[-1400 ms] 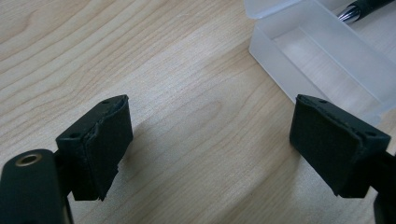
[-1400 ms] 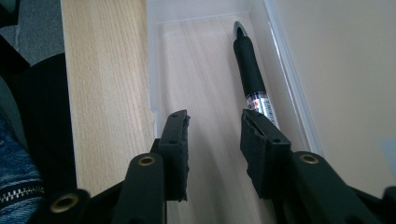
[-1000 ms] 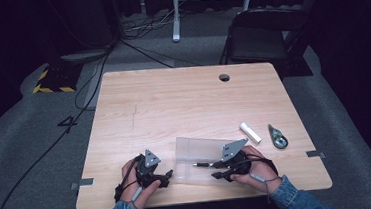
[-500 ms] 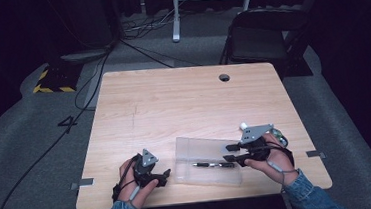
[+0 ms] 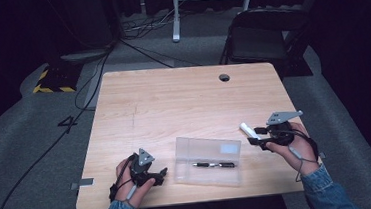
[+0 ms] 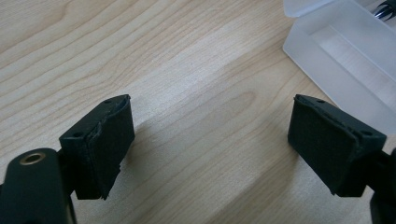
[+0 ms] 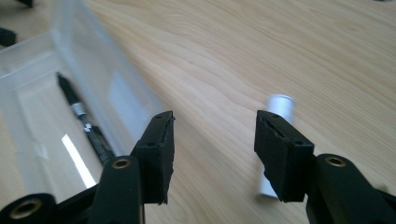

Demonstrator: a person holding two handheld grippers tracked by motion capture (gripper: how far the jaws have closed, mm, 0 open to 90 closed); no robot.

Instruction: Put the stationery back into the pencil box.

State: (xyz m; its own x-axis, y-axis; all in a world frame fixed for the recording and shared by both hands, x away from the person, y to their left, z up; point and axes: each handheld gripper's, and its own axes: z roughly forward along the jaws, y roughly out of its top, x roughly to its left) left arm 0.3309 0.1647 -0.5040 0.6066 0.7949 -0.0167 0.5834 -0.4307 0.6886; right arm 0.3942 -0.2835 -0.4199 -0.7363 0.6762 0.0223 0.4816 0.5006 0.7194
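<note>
A clear plastic box (image 5: 208, 160) lies open near the table's front edge with a black pen (image 5: 214, 165) inside it. The box wall (image 7: 112, 95) and the pen (image 7: 84, 122) appear at the left of the right gripper view. A white tube (image 5: 248, 130) lies on the wood to the box's right. My right gripper (image 5: 254, 140) stands open beside that white tube (image 7: 279, 119), whose near end is hidden behind the right jaw. My left gripper (image 5: 162, 174) rests open on the table left of the box (image 6: 345, 60), with nothing between its jaws.
The wooden table (image 5: 173, 105) has a round cable hole (image 5: 224, 77) at the back right. A black folding chair (image 5: 263, 38) stands behind the table. Cables run over the grey floor (image 5: 36, 141) at the left.
My right gripper has moved away from the box to the right, over to the white tube, and now covers the small object beyond it. The left gripper has stayed in place.
</note>
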